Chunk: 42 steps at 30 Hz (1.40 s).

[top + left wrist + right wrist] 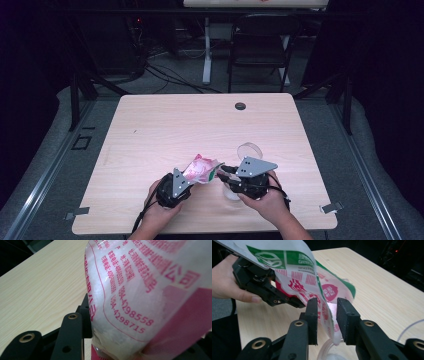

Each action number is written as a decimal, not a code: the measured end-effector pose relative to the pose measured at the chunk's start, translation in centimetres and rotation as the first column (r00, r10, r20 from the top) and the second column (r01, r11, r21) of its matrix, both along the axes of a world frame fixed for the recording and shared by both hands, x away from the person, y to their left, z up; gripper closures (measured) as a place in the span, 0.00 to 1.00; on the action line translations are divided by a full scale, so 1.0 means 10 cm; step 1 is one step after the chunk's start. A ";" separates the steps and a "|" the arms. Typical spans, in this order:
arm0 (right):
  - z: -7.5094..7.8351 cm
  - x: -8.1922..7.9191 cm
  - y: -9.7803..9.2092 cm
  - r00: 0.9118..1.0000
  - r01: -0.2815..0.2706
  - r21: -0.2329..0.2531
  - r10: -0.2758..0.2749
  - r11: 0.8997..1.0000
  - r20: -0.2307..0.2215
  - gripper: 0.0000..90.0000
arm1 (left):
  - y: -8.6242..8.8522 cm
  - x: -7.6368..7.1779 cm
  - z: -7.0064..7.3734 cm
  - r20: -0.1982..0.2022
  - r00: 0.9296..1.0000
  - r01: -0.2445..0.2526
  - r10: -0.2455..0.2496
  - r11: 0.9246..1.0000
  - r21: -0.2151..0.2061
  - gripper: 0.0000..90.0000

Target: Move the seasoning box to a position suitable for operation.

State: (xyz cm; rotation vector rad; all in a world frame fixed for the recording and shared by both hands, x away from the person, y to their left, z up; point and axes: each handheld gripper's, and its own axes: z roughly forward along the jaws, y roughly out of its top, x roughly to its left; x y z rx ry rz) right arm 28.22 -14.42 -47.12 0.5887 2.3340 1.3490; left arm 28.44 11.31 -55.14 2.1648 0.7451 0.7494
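I've got the pink-and-white plastic bag up off the table, near its front edge, between my 2 grippers. My left gripper is clamped on the bag's left end: in the left gripper view the bag, w/ white grains showing through the film and red print on it, sits right against the 1 black jaw I can see. My right gripper meets the bag's right end; in the right gripper view its 2 jaws stand a narrow gap apart w/ the bag's lower edge hanging between them, film not yet pinched on both sides. That same view shows green print on the bag's upper flap, and my left hand behind the bag.

Around the bag: a clear plastic cup stands just below it, under my right gripper, which covers most of it. A clear round lid lies flat on the table just beyond the bag, to the right. Well beyond it, a dark round grommet sits near the table's far edge. Past the table, a black folding chair on the floor.
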 end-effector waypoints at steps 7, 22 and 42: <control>0.05 -0.01 -0.07 1.000 -0.005 -0.002 0.005 1.000 0.015 0.74 | 0.00 0.00 0.00 0.007 1.000 0.002 -0.002 1.000 0.009 0.66; 0.20 -0.07 -0.16 0.993 -0.015 -0.049 0.021 0.999 0.118 0.65 | 0.00 0.01 0.02 0.019 1.000 0.006 -0.006 1.000 0.023 0.66; 0.35 -0.16 0.08 0.964 -0.129 -0.184 0.167 0.974 0.208 0.66 | -0.02 0.02 0.05 0.024 0.999 0.020 -0.021 0.998 0.060 0.66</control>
